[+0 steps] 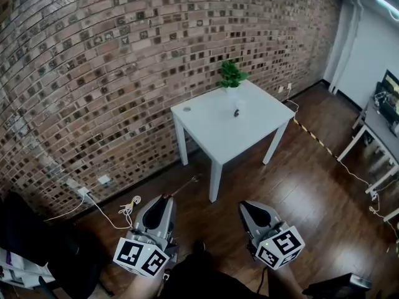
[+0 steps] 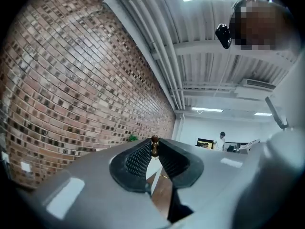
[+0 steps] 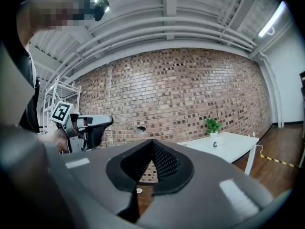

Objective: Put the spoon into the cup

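Observation:
Far ahead stands a white table (image 1: 218, 136) with a small white cup (image 1: 237, 109) on it, also visible in the right gripper view (image 3: 217, 143). My left gripper (image 1: 163, 199) is shut on a thin brown spoon (image 1: 187, 184) that sticks out forward over the floor. In the left gripper view its knobbed brown handle (image 2: 154, 146) sits pinched at the tips of that gripper (image 2: 154, 144). The right gripper view shows the left gripper (image 3: 108, 121) with the spoon's bowl (image 3: 140, 128) beyond it. My right gripper (image 1: 248, 205) (image 3: 152, 143) is shut, with nothing between its pads. Both are well short of the table.
A potted plant (image 1: 232, 76) stands at the table's far edge by the brick wall. Cables and a wall socket (image 1: 103, 180) lie low on the left. A yellow-black strip (image 1: 315, 139) crosses the wooden floor, and other desks (image 1: 380, 129) stand at the right.

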A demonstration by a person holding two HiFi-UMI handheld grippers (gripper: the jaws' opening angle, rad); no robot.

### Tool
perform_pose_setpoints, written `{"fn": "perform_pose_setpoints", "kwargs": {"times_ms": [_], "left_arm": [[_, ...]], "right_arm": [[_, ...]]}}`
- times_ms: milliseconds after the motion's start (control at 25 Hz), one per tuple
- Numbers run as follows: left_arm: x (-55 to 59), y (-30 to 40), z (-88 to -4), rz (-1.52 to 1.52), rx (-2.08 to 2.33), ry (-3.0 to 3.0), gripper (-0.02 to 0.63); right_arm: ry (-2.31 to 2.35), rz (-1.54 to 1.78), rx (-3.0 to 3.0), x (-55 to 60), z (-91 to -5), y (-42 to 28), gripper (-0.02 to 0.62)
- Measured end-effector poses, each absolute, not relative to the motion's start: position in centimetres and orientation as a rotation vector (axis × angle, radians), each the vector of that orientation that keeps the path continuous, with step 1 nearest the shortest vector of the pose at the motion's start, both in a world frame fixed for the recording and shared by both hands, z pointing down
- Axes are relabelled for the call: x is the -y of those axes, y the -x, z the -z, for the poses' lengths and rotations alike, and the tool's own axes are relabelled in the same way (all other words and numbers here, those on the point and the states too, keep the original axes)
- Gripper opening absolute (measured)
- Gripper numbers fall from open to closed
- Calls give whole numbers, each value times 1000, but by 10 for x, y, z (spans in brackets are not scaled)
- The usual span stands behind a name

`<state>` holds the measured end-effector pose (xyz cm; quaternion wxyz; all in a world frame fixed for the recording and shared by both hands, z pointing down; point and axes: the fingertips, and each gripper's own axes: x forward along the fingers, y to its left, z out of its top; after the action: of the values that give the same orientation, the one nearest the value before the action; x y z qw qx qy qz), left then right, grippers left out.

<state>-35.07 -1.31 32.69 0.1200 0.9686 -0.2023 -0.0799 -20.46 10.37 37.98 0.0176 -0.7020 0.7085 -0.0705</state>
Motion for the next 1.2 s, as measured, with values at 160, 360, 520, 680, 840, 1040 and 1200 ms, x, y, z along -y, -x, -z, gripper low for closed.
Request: {"fn": "perform_pose_setpoints", "kwargs": {"times_ms": [160,360,520,680,840,1040,1200], "left_arm": [[57,316,-330,258,536,-2786,41],[119,285,-322,336,495,-2778,41],[160,257,-332,295,480,-2764,41],[182,227,-339,257,470,-2755,41],[193,185,-333,259,438,-2742,41],[205,124,-339,207,515,-2798,41],[209,62,-348,157,556,-2814,41]], "right_arm": [[2230,227,-2194,-66,-377,171,6],[2283,185,-2165,-9,-367,131,6],[2308,222,-2143,31,-372,97,6],[2322,234,-2115,55,-372,61,6],[2337,238,-2091,66,-374,14,6],[2312,249,-2104,78,-384,-54,6],[2256,242,-2150,83,-388,-114,6]]}}
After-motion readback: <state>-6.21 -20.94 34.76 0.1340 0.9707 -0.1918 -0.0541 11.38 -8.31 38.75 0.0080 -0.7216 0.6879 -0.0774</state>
